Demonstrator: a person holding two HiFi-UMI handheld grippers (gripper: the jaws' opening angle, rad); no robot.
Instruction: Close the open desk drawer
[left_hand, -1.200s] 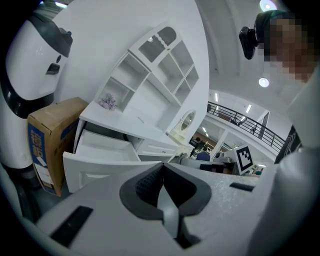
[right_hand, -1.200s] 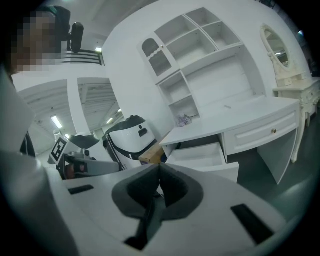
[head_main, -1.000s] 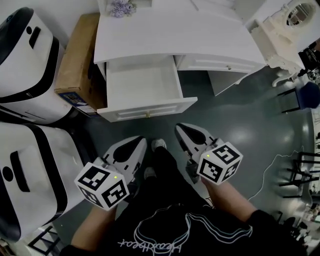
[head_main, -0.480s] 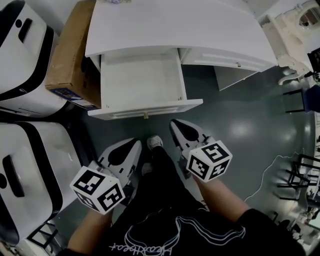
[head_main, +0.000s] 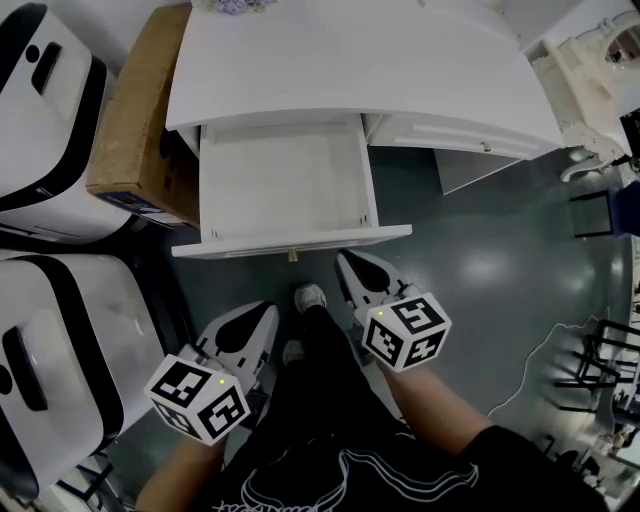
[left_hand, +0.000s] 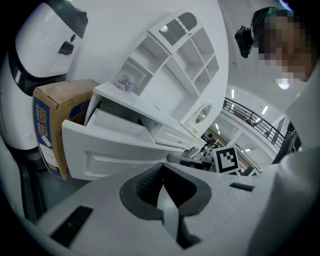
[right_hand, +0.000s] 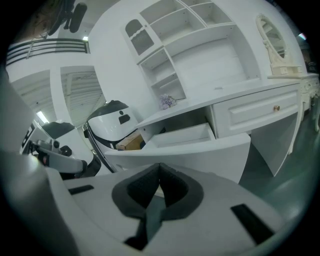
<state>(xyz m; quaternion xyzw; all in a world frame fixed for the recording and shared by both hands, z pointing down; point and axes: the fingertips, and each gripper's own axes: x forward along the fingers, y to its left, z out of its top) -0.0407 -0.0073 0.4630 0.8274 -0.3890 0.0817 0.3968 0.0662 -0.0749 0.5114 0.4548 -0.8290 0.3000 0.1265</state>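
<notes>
The white desk has its left drawer pulled far out, and the drawer is empty inside. The drawer's front panel faces me with a small brass knob at its middle. My right gripper is shut and empty, its tip just short of the panel, right of the knob. Lower left, my left gripper is also shut and empty, farther back from the panel. The drawer front fills the left gripper view beyond the left gripper. In the right gripper view the drawer front is close ahead of the right gripper.
A cardboard box stands against the desk's left side. Two big white-and-black machines crowd the left. A closed drawer sits to the right of the open one. My shoes are on the grey floor; chairs stand far right.
I have stepped closer to the desk. Both grippers moved forward towards the drawer front, the right one leading. The drawer is as far out as before.
</notes>
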